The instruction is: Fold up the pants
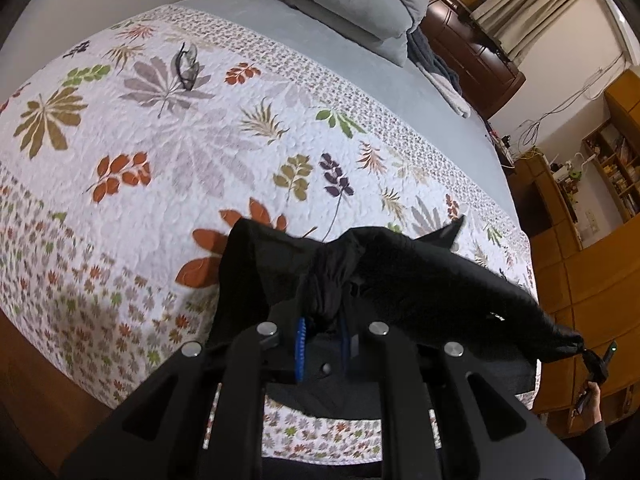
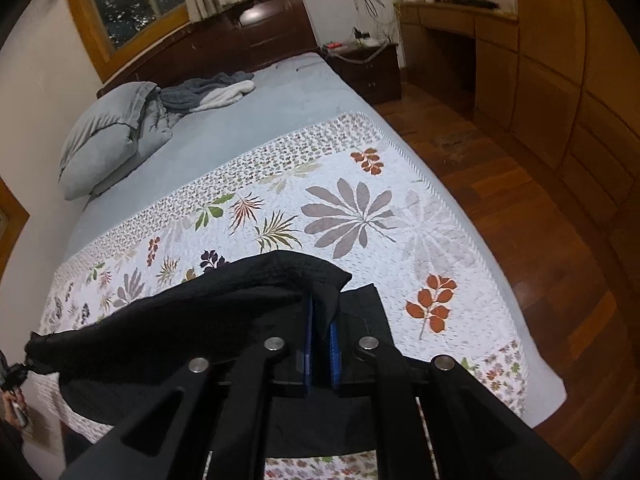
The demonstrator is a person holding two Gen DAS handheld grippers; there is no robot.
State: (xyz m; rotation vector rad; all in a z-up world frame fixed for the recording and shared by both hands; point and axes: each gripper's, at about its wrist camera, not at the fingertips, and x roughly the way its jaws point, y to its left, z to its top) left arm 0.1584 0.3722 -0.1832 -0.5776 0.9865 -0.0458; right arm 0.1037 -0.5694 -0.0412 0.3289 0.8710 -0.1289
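The black pants (image 1: 420, 276) hang stretched between my two grippers above the near end of the bed's leaf-patterned quilt (image 1: 168, 152). My left gripper (image 1: 322, 336) is shut on one bunched end of the pants; its blue pads pinch the cloth. In the left wrist view the other end runs right to my right gripper (image 1: 596, 360). In the right wrist view my right gripper (image 2: 322, 340) is shut on a fold of the pants (image 2: 192, 312), which stretch left to my left gripper (image 2: 16, 372). Part of the pants hangs below onto the quilt (image 2: 360, 216).
A grey pillow (image 2: 100, 140) and a crumpled grey blanket (image 2: 208, 88) lie at the head of the bed. A dark nightstand (image 2: 368, 68) and wooden cabinets (image 2: 560, 80) stand past the bed's right side, over wood floor (image 2: 520, 208). Shelves (image 1: 612, 164) stand at the right.
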